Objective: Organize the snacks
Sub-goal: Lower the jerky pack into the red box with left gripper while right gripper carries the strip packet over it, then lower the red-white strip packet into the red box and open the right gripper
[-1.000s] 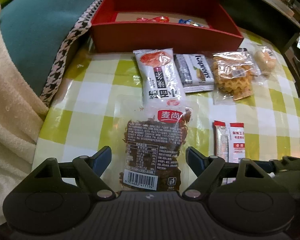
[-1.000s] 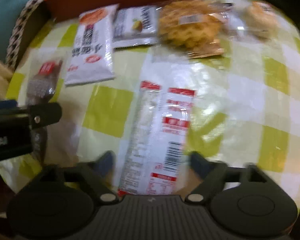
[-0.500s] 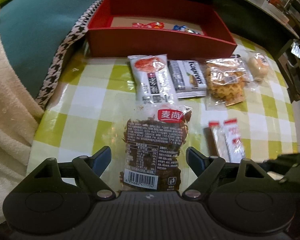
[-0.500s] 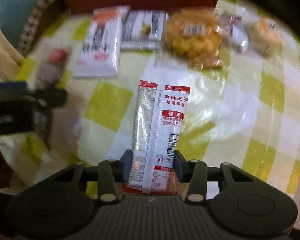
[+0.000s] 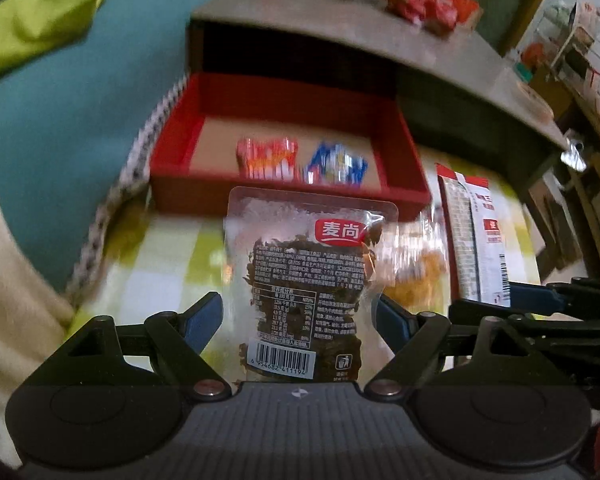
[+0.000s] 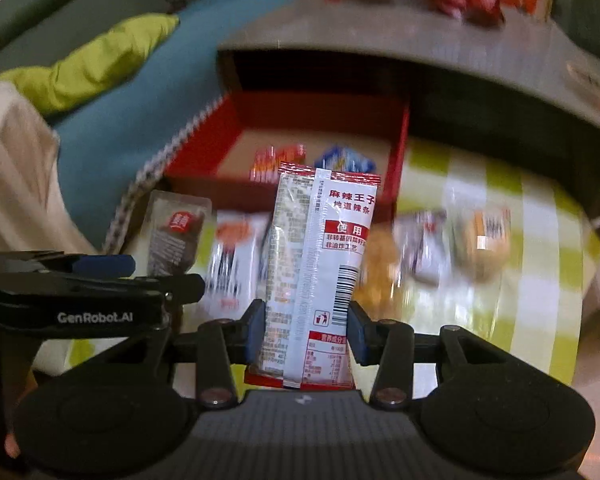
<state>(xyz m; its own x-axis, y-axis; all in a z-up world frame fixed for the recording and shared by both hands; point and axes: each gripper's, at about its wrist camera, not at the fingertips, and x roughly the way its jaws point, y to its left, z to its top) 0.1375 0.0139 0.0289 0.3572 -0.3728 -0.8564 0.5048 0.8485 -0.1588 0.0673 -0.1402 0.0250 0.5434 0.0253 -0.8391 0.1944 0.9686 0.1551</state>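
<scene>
I am now seeing both packets raised off the checked tablecloth (image 6: 480, 184). The right gripper (image 6: 306, 330), open a second ago, is clamping the white spicy-strip packet (image 6: 320, 264). The left gripper (image 5: 298, 316) is apparently carrying the dark jerky packet (image 5: 304, 280), fingers spread wide as before.
</scene>
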